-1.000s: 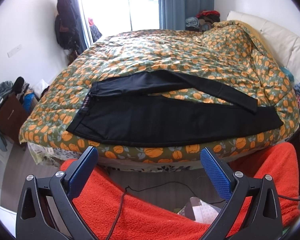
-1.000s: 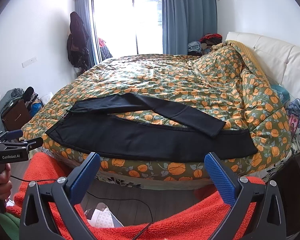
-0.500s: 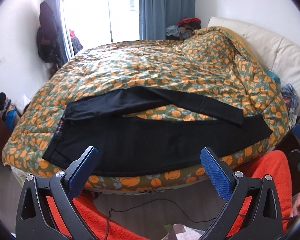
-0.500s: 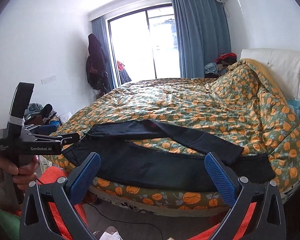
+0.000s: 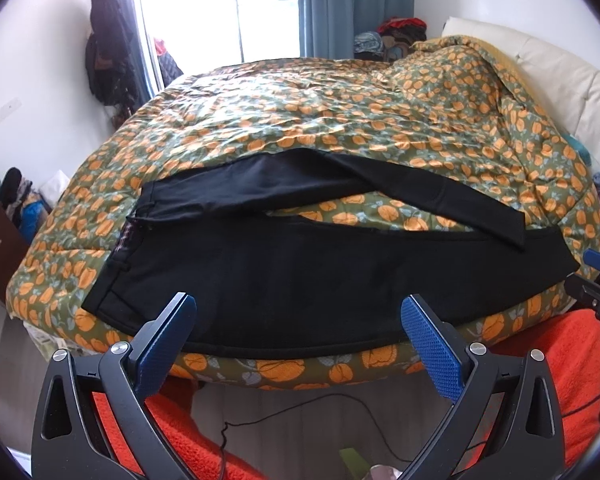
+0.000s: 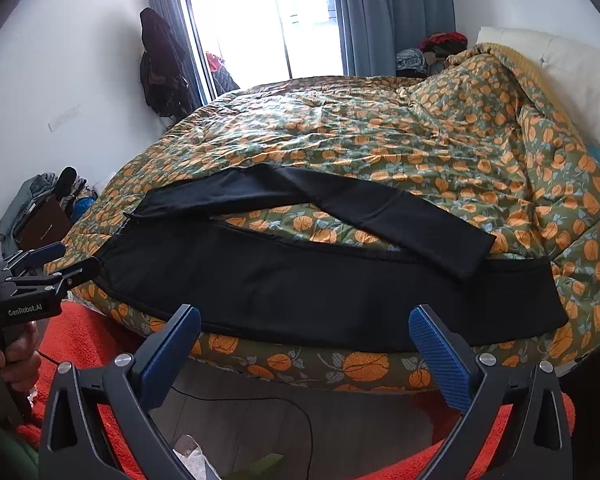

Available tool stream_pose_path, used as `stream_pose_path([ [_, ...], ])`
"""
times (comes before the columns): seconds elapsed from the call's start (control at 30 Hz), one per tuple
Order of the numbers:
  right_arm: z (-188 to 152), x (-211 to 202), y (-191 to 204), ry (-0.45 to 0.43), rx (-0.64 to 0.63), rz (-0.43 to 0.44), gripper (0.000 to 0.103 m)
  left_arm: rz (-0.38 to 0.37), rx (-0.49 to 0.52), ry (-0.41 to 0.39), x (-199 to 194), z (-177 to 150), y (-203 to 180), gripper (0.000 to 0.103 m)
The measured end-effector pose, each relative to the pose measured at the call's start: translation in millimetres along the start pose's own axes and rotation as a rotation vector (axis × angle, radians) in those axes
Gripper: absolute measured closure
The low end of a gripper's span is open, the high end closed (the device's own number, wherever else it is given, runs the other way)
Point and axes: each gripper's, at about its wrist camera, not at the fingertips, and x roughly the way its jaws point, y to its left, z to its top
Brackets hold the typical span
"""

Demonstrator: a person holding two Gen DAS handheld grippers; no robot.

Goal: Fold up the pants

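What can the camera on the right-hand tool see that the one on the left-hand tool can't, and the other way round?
Only the right wrist view shows the left gripper from the side, with a hand round its handle, and the window frame's top edge.

Only the left wrist view shows the right gripper poking in at the picture's edge.

Both show the black pants spread flat on the pumpkin-print duvet, one leg angled away from the other, the blue curtain, and each camera's own open blue fingers in front.

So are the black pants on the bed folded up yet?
Not yet. The black pants lie spread on the orange-patterned quilt, legs apart, far leg angled across; both grippers hang open short of them.
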Motion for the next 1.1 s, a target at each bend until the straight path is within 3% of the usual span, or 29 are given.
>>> stream_pose_path([
  [0.17,23.8,45.7,-83.8,0.014,-0.185,-0.280,0.011,0.033,-0.011,0.020,20.0,2.1,4.2,0.001],
  [0.2,25.7,60.8,-97.6,0.062,-0.224,-0.266,0.015,0.032,-0.018,0.042,25.5,0.0,4.0,0.001],
  [0.27,24.8,93.0,-117.8,0.173,-0.268,-0.163,0.039,0.028,-0.025,0.081,35.5,-5.1,1.5,0.001],
  [0.37,17.0,134.2,-134.2,0.267,-0.345,-0.135,0.047,0.043,-0.010,0.123,47.9,-9.4,-5.2,0.001],
  [0.53,6.1,183.1,-152.0,0.331,-0.493,-0.169,0.050,0.070,0.026,0.165,68.8,-9.0,-15.5,0.001],
  [0.6,7.5,192.2,-160.3,0.344,-0.504,-0.153,0.058,0.078,0.036,0.188,80.1,-7.8,-16.8,0.001],
  [0.63,11.3,193.1,-163.0,0.340,-0.505,-0.152,0.073,0.081,0.040,0.199,85.6,-6.8,-17.1,0.001],
  [0.67,16.5,192.4,-165.5,0.345,-0.497,-0.127,0.083,0.086,0.044,0.208,91.6,-5.1,-17.2,0.001],
  [0.8,38.9,187.0,-164.3,0.339,-0.515,-0.122,0.090,0.103,0.040,0.221,112.0,9.2,-13.7,0.001],
  [0.93,89.0,181.0,-181.9,0.292,-0.441,-0.107,0.092,0.127,0.030,0.185,125.6,37.1,-4.6,0.001],
  [1.03,173.0,186.4,-223.3,0.170,-0.333,-0.183,0.093,0.149,0.010,0.124,132.2,66.1,4.5,0.001],
  [1.1,239.6,197.4,-264.9,0.084,-0.204,-0.286,0.093,0.166,-0.008,0.078,135.5,85.9,9.9,0.001],
])
